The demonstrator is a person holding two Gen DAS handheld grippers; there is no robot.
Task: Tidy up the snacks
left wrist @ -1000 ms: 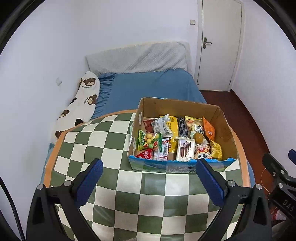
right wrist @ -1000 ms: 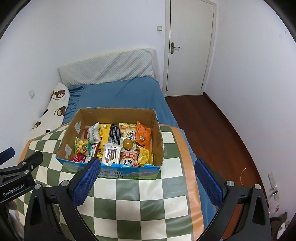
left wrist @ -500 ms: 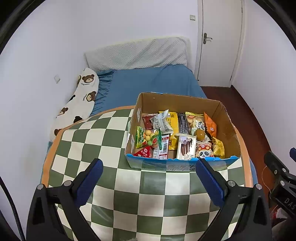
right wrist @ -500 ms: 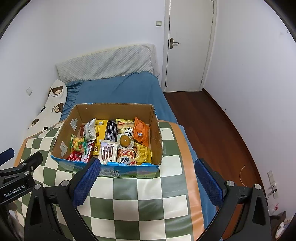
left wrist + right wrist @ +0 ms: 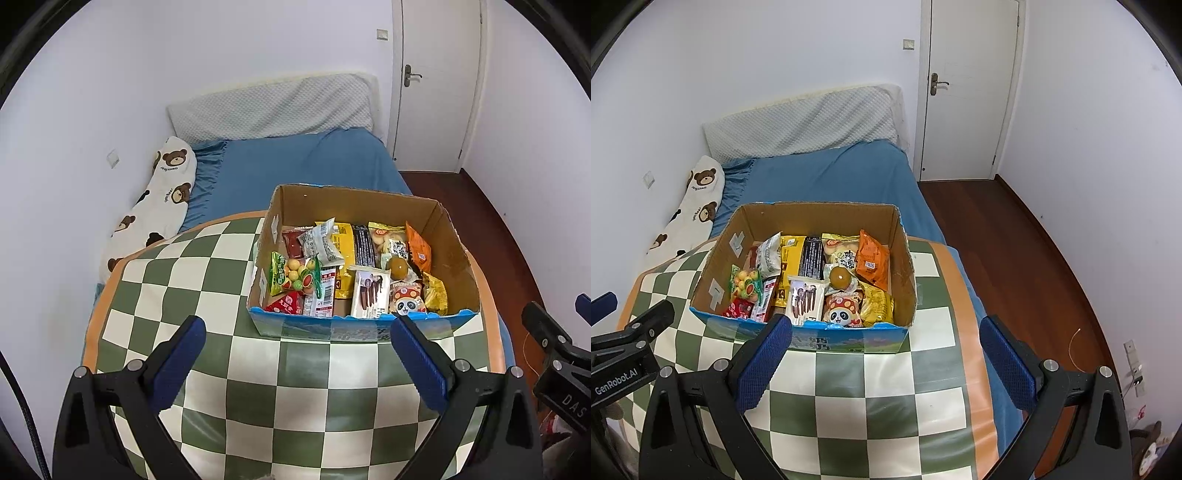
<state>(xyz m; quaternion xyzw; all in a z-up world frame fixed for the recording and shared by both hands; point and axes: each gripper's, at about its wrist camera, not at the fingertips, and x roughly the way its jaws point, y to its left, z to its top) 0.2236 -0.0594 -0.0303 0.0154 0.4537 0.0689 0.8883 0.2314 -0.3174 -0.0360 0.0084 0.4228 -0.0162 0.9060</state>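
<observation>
Left gripper (image 5: pixel 295 332): held spread wide above the checked tablecloth (image 5: pixel 207 280), nothing between its blue pads (image 5: pixel 181 363); the near wall of the box is seen between the fingertips.
Right gripper (image 5: pixel 882 332): likewise spread wide and empty, held over the cloth just in front of the box; its left pad overlaps the box's near edge in the right wrist view.
Box (image 5: pixel 454 258): an open cardboard carton with a blue printed front, set on the table's right half, near the orange border.
Snacks (image 5: pixel 354 269): packed inside the box; a green fruit-candy bag (image 5: pixel 291 275) lies at the left, an orange packet (image 5: pixel 419 249) at the right, a panda packet (image 5: pixel 408 301) against the front wall.
Background: a bed (image 5: pixel 295 166) with a blue sheet and a bear-print pillow (image 5: pixel 159 199) is seen behind the table; a white door (image 5: pixel 436 85) stands shut.
</observation>
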